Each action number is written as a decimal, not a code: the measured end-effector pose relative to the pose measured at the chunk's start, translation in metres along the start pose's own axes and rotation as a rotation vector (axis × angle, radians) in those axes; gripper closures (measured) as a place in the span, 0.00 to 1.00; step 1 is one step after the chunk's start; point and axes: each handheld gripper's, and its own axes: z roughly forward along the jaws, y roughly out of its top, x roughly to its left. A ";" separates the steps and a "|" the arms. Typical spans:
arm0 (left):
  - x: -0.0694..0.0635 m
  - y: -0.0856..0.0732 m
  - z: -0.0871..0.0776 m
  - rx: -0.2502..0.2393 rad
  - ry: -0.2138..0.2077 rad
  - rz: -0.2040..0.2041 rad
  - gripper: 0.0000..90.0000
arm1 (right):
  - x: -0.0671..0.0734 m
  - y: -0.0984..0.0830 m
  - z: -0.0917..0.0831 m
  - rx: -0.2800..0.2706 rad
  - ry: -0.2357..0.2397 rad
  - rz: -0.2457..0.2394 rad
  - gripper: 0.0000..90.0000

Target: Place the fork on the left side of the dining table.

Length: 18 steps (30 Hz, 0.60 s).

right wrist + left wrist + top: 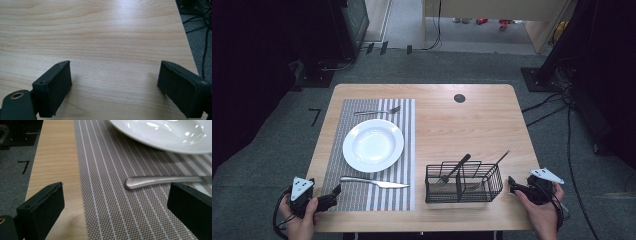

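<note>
The knife (374,182) lies on the mat (362,197) just below the plate (373,145), its handle end near the left gripper (332,192), whose jaws stand wide apart and empty. In the left gripper view the handle tip (130,183) lies between the jaws, nearer the right one. The right gripper (513,182), also spread and empty, sits beside the basket (463,182) over bare table (105,37). The high view adds a fork (377,111) above the plate
</note>
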 end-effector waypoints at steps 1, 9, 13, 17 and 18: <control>0.000 -0.001 0.001 0.008 0.000 0.000 0.01 | 0.000 0.000 0.000 0.000 0.000 0.000 0.13; -0.003 -0.003 0.004 0.036 0.009 0.032 0.01 | 0.000 0.000 0.000 0.000 0.000 0.000 0.13; -0.008 -0.002 0.009 0.098 0.028 0.073 0.01 | 0.000 0.000 0.000 0.000 0.000 0.000 0.13; -0.009 -0.002 0.010 0.106 0.027 0.081 0.01 | 0.000 0.000 0.000 0.000 0.000 0.000 0.13; -0.008 -0.002 0.011 0.118 0.027 0.075 0.01 | 0.000 0.000 0.000 0.000 0.000 0.000 0.13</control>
